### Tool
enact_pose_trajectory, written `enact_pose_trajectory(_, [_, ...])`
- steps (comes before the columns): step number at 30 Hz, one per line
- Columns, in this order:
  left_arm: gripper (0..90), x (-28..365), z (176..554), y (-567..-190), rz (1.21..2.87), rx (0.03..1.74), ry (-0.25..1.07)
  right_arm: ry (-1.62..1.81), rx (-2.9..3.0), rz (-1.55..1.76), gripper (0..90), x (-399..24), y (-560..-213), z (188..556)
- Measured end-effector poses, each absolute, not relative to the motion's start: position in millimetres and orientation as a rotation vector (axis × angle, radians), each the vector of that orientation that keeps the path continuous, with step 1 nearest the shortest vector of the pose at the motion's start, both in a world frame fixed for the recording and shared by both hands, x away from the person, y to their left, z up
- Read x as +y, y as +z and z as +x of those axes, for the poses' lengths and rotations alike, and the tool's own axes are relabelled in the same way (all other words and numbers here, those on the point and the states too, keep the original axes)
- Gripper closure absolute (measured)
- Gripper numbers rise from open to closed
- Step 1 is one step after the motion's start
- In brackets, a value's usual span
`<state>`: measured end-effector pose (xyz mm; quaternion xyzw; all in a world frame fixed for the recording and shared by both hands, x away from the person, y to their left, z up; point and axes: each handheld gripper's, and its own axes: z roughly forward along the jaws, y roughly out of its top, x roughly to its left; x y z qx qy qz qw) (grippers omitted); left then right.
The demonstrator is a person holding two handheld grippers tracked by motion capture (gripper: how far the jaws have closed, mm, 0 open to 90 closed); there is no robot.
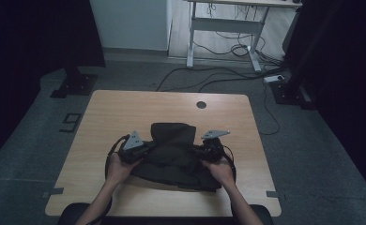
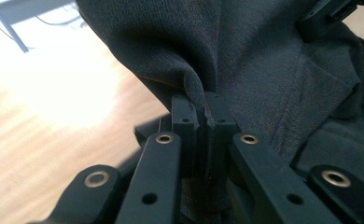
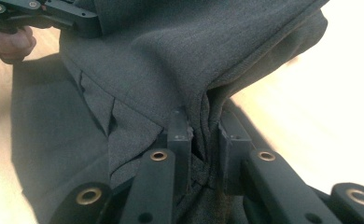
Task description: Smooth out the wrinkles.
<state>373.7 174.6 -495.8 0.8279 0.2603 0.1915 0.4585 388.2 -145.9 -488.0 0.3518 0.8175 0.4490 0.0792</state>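
Dark grey garment (image 1: 174,152) on the light wooden table (image 1: 101,122), near the person's edge, bunched and partly folded; looks like a collared shirt or jacket, a lapel-like flap visible in the gripper views.

Left gripper (image 2: 203,116): jaws pressed nearly together, pinching a thin fold of the fabric (image 2: 264,60). Cloth rising out of the pinch in a ridge, so taking load.

Right gripper (image 3: 203,135): jaws pinching a thicker gathered bunch of the same fabric (image 3: 180,51), hence the slightly wider gap between pads.

In the high view, left gripper (image 1: 139,149) and right gripper (image 1: 208,149) clamped at opposite side edges of the garment, roughly level with each other. Probable reason: symmetric hold to keep the cloth taut between the two points, for lifting, spreading or folding without it collapsing.

Left hand (image 1: 118,166) and right hand (image 1: 221,171) low by the tabletop, garment middle draped between them, top part peaked up towards the far side.

Risk, as a judgement: the thin left pinch slips first under tension.
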Motion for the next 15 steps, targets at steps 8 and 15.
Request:
enact_pose_trajectory(8, [84.0, 174, 359, -508, 2.06, 0.64, 0.396, 1.345, 2.476, 1.074, 77.4, -151, -505, 374])
enact_pose_trajectory(15, [77.7, 178, 354, -511, 2.045, 0.67, 0.336, 1.373, 2.471, 1.093, 74.2, -154, -512, 364])
